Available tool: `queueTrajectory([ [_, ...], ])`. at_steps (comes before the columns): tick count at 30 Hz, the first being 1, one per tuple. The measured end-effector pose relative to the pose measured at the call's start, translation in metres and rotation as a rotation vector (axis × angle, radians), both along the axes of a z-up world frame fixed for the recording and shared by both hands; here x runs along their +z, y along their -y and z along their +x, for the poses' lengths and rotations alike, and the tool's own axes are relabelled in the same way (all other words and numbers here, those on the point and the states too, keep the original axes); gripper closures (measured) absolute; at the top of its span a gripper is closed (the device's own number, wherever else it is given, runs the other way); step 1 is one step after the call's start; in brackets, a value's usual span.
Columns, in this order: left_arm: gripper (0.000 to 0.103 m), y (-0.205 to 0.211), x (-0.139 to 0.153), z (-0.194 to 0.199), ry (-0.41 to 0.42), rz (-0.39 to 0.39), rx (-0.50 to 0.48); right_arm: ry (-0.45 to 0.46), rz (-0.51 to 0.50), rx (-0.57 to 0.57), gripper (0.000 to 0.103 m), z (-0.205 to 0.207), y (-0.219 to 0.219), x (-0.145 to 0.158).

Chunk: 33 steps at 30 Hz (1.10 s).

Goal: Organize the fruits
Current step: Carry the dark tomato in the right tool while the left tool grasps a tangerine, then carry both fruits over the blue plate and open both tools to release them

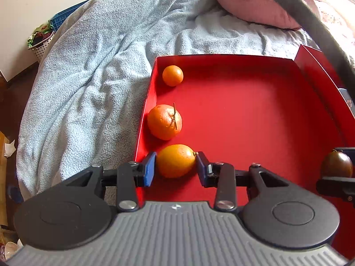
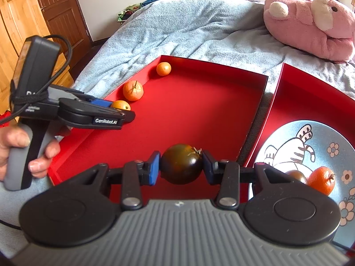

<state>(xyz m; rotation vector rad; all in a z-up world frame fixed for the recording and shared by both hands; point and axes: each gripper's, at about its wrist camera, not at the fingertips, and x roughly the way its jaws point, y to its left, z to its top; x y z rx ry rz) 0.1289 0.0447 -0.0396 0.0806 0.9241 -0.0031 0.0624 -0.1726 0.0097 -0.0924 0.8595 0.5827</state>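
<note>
Both grippers grasp fruit over a red tray (image 1: 244,110). The left gripper (image 1: 175,166) clamps a yellow-orange citrus (image 1: 176,160) beside two oranges along the tray's left wall; the right gripper (image 2: 180,165) clamps a dark tomato (image 2: 180,164). Next likely: placing the tomato, needing a gentle release.

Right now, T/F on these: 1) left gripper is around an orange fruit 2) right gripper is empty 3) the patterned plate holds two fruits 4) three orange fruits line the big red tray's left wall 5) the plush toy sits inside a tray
1) True: the left gripper brackets the orange fruit.
2) False: the right gripper is shut on a dark tomato.
3) True: the plate holds an orange and a dark fruit.
4) True, along the red tray.
5) False: the plush toy lies on the blanket.
</note>
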Motion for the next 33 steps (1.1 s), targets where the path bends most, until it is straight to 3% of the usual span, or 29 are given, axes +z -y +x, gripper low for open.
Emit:
queueTrajectory([
  [11,0.06,0.004,0.003,-0.007,0.006,-0.002,0.008,0.027,-0.016,0.004,0.06,-0.004,0.001,0.007],
  [17,0.06,0.014,0.022,-0.019,0.041,-0.004,-0.007,0.062,-0.013,-0.004,0.06,-0.011,0.009,0.018],
  [23,0.06,0.04,0.047,-0.034,0.085,-0.023,-0.052,0.095,-0.008,-0.026,0.06,-0.02,0.023,0.028],
  [33,0.06,0.113,0.074,-0.048,0.115,-0.06,-0.211,0.118,-0.023,-0.13,0.06,-0.033,0.07,0.033],
])
